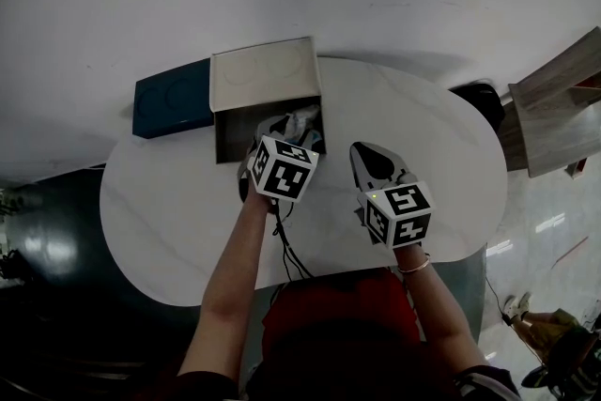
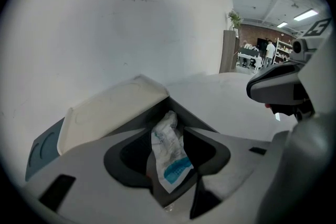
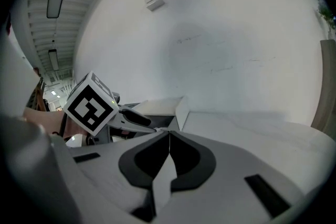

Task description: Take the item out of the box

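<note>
An open grey box with its cream lid swung back stands at the far side of the white oval table. Inside lies a crumpled white plastic packet with blue print. My left gripper dips into the box, jaws open. In the left gripper view the packet stands in the gap between the open jaws of that gripper, with the pads apart from it. My right gripper hovers over the table just right of the box. Its jaws are shut with nothing between them.
A dark blue box lies behind and left of the open one. A black cable trails from the left gripper to the near table edge. A wooden shelf unit and a black seat stand right of the table. People stand far off.
</note>
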Available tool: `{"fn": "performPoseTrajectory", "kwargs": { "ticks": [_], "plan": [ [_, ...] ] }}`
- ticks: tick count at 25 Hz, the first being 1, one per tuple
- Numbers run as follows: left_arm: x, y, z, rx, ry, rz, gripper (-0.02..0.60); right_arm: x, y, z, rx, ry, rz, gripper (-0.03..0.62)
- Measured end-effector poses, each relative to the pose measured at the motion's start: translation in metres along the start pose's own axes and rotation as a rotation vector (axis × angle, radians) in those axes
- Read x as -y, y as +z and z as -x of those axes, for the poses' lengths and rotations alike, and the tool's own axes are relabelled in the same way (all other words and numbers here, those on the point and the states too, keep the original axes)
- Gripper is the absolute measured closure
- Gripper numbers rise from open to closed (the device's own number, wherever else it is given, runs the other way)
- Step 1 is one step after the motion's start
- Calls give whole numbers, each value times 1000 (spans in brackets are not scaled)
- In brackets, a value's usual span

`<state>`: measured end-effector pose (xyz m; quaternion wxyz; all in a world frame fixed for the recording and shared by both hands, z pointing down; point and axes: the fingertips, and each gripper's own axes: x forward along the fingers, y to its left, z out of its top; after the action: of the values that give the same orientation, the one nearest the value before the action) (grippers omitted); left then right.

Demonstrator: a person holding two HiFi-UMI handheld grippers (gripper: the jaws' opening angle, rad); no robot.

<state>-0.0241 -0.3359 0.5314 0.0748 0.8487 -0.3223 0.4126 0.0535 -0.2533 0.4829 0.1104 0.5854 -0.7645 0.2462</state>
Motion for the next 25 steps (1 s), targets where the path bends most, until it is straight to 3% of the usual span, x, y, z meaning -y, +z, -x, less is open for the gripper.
{"fn": "performPoseTrajectory", "kwargs": {
  "ticks": [11, 25],
  "plan": [
    [-1, -5, -27, -112, -30, -38, 397, 15, -3, -12, -32, 17, -11, 579],
    [2, -12, -44, -170, -73, -41, 408, 20, -6, -28, -60, 31, -20, 579]
  ]
}}
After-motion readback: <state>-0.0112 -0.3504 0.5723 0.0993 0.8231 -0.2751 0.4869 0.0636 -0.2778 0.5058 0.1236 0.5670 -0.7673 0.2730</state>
